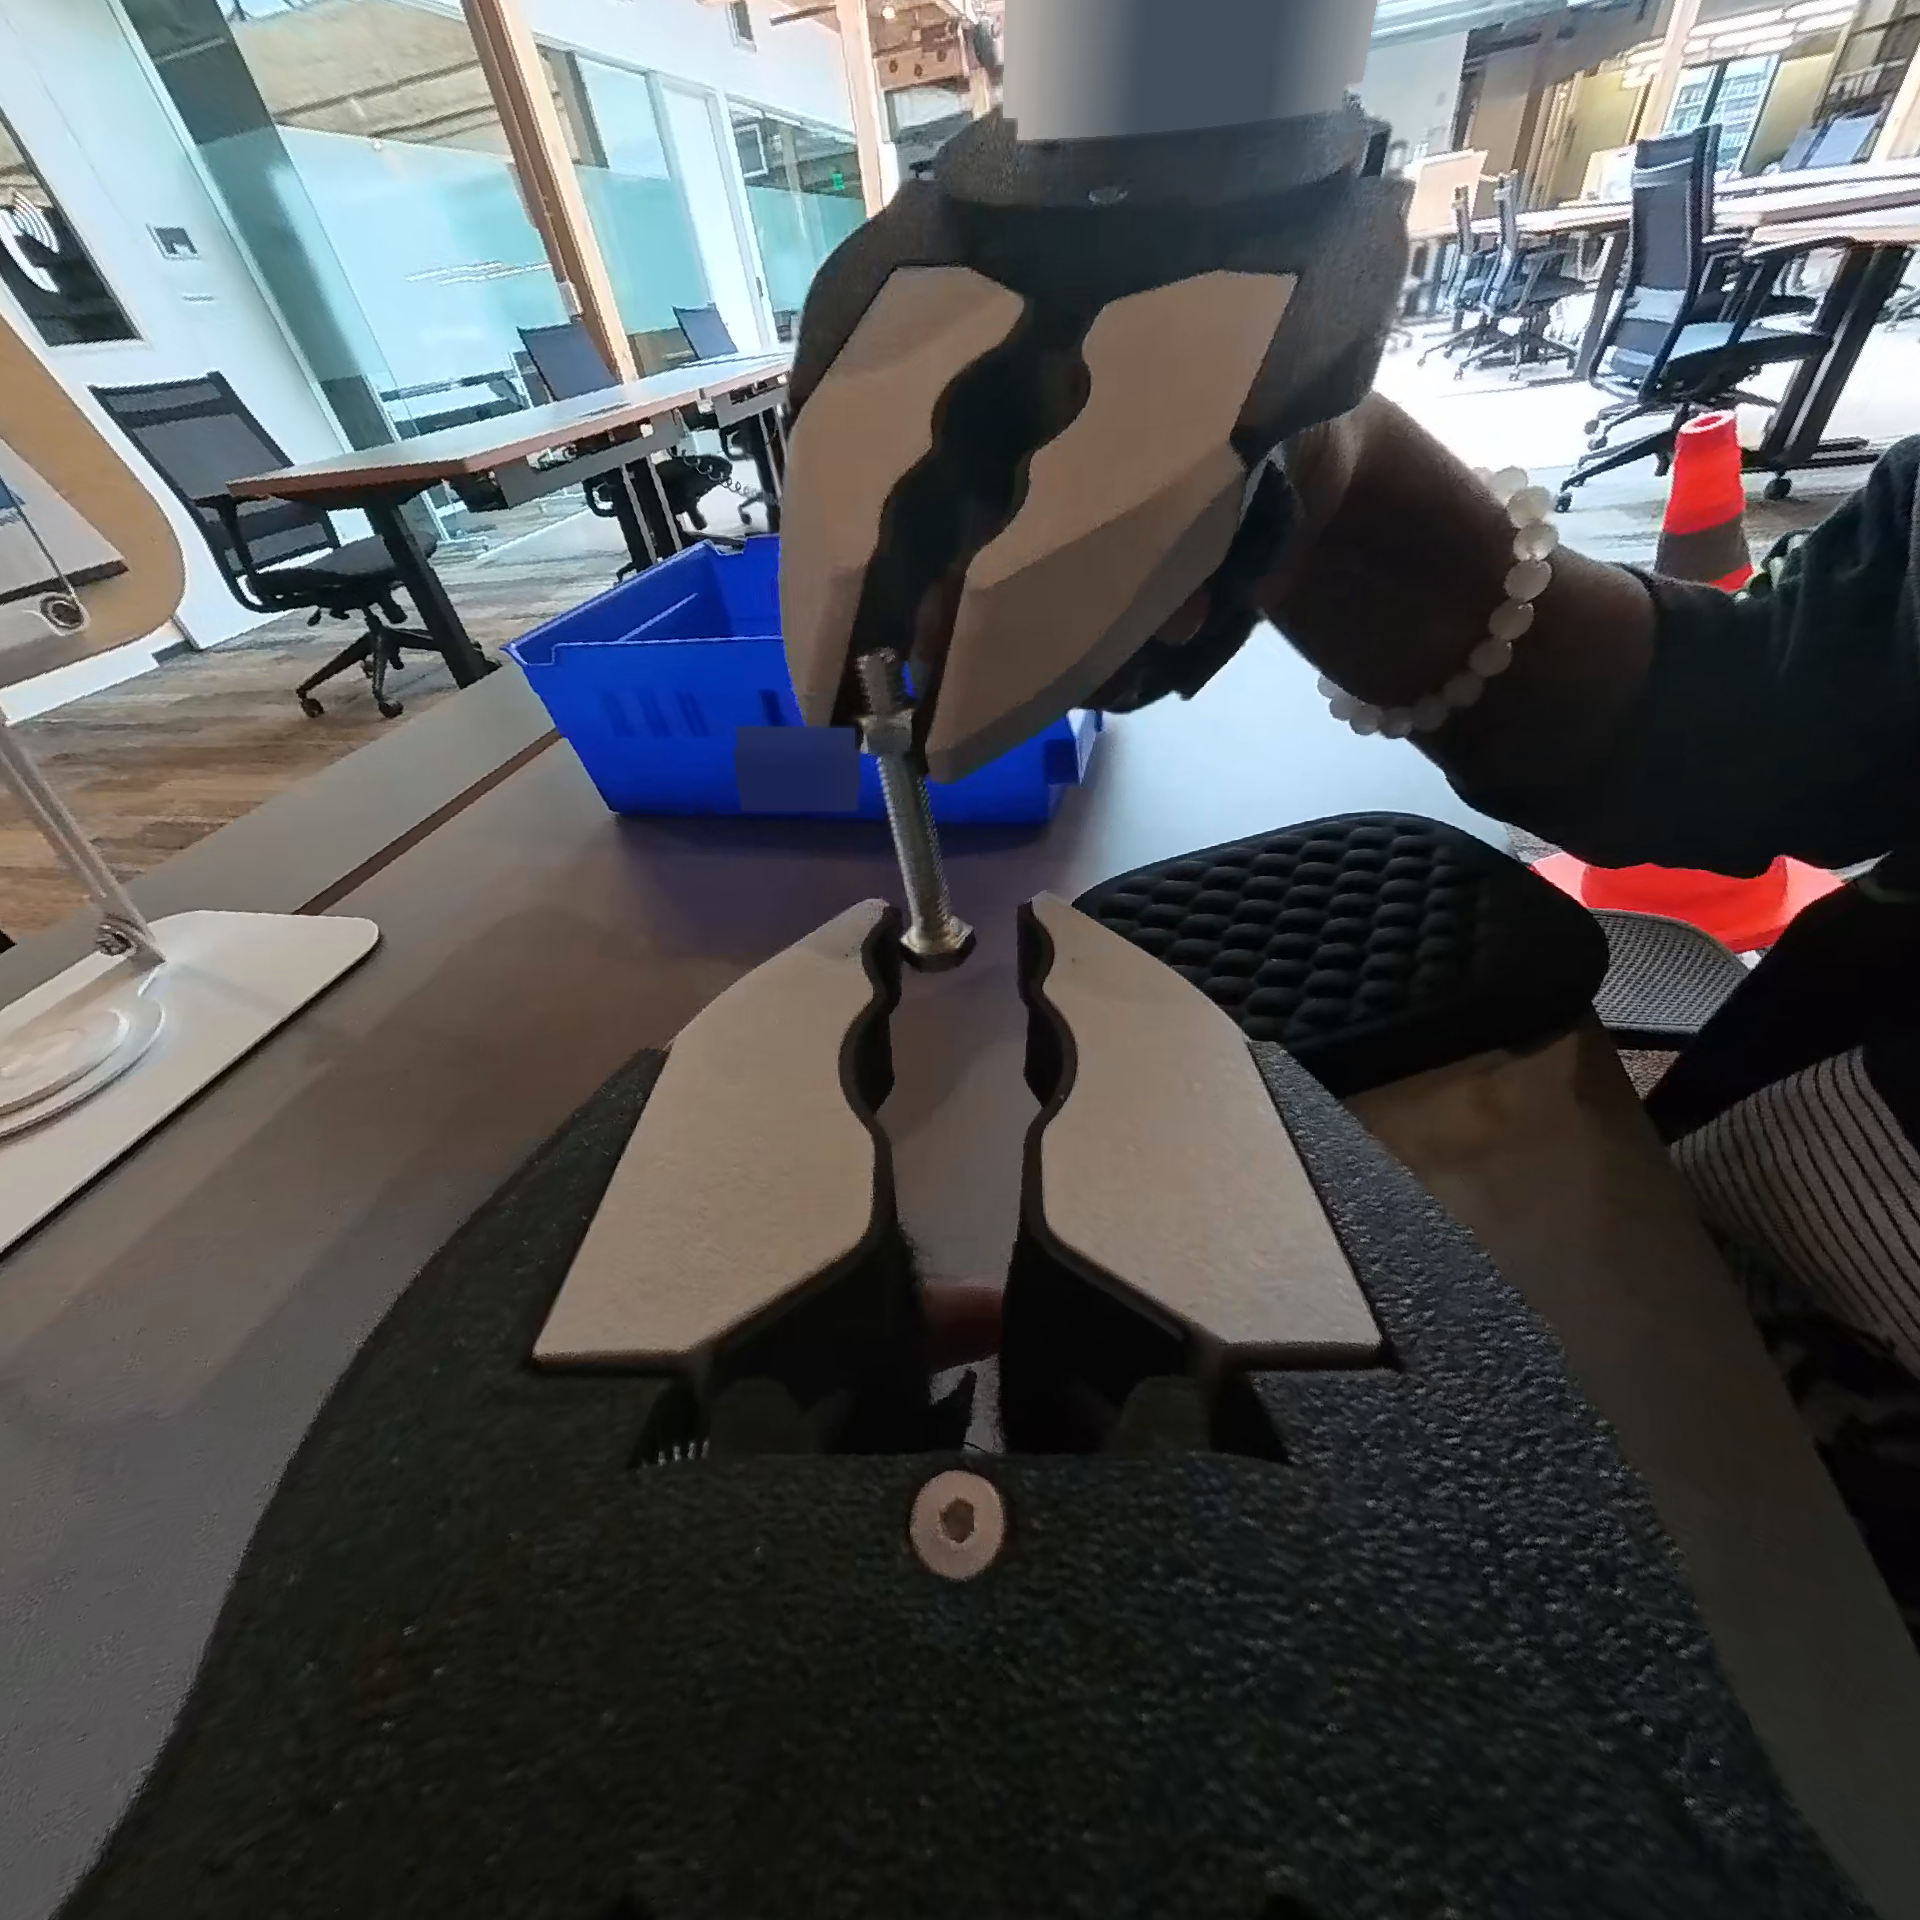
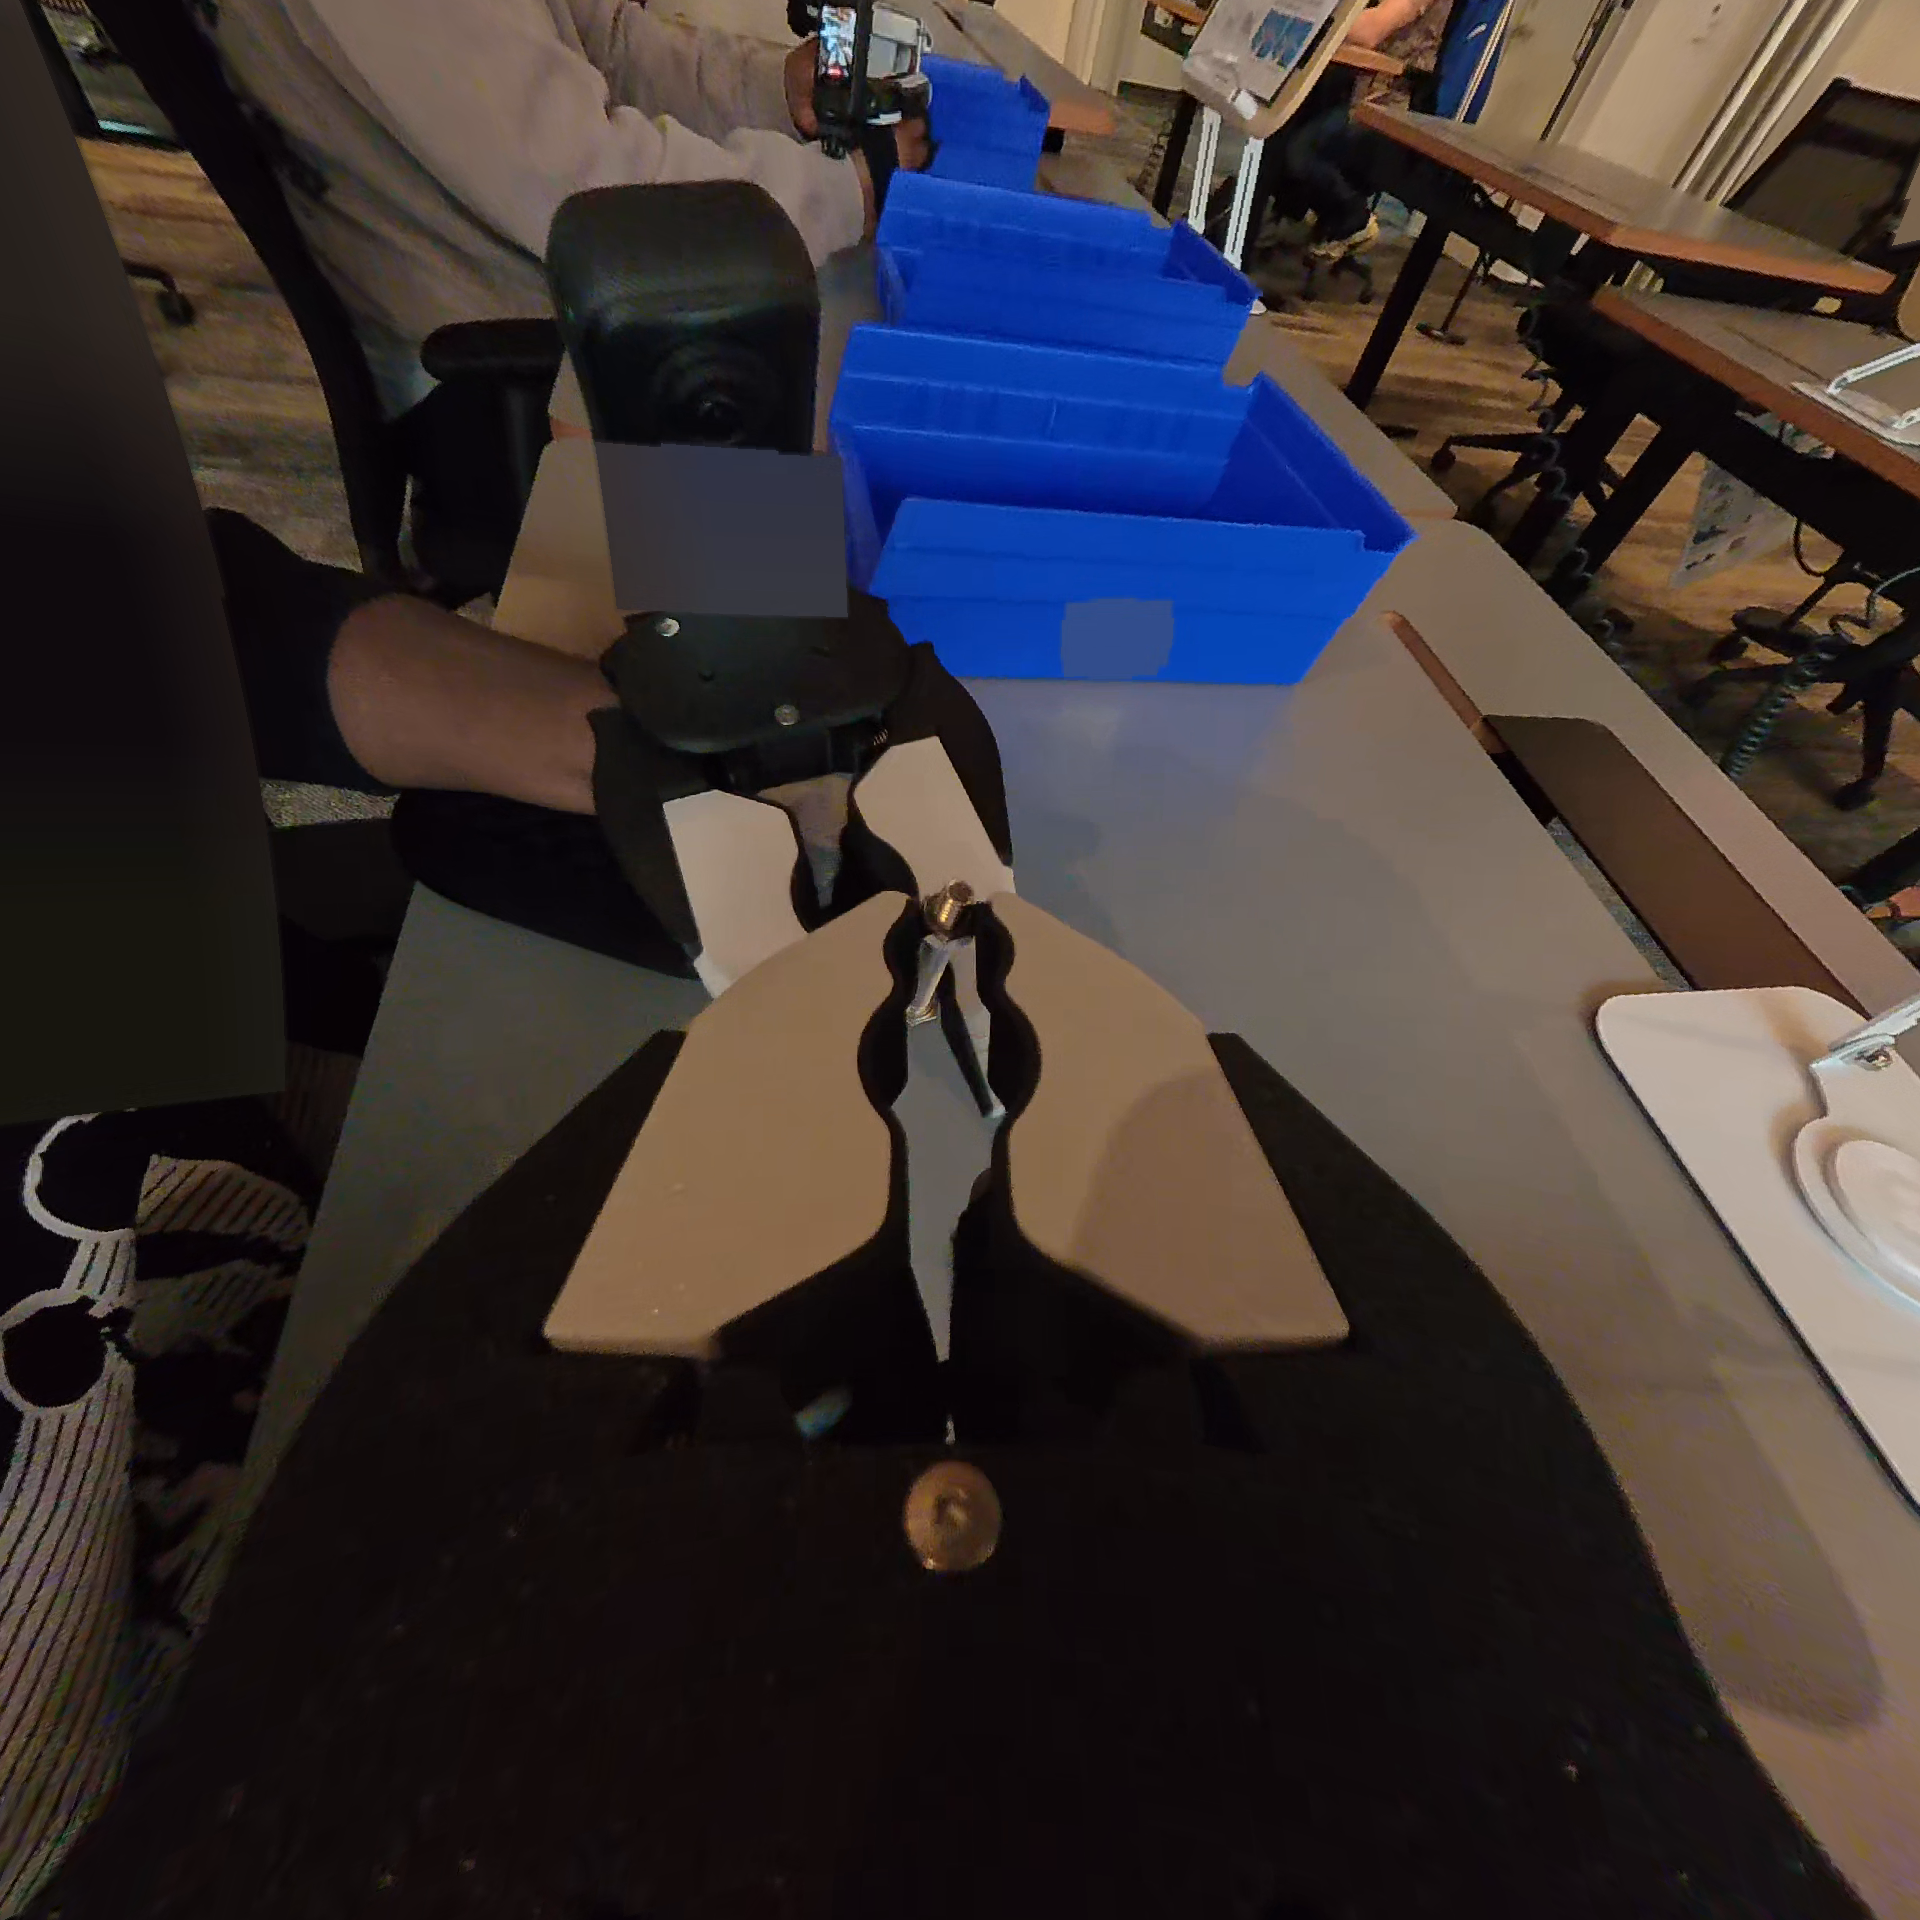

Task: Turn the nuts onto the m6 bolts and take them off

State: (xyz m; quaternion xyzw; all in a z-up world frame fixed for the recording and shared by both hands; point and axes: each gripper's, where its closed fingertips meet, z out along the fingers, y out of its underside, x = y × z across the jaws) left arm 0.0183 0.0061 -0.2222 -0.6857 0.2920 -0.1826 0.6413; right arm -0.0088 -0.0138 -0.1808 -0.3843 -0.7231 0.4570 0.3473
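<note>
Steel is what sits closest to your left gripper (image 1: 954,940): the hex head of the bolt (image 1: 914,831) lies between its fingertips, against the left-hand pad, with a clear gap to the other pad, so those jaws stand apart and nothing is clamped there. Follow the threaded shank up and away and you reach your right gripper (image 1: 883,717), pointing down at the table (image 1: 416,1039), its two tips closed on the nut (image 1: 885,736) near the far end of the bolt. From the right wrist view you see the same grip: the bolt's threaded end (image 2: 948,906) pokes out between the narrowed tips, pads pressing in on both sides. Beyond the grippers a blue bin (image 1: 665,696) stands on the dark tabletop. To your left a white stand base (image 1: 177,997) rests on the same surface. Farther off, office chairs and desks fill the room, and an orange cone (image 1: 1704,488) stands on the floor.
</note>
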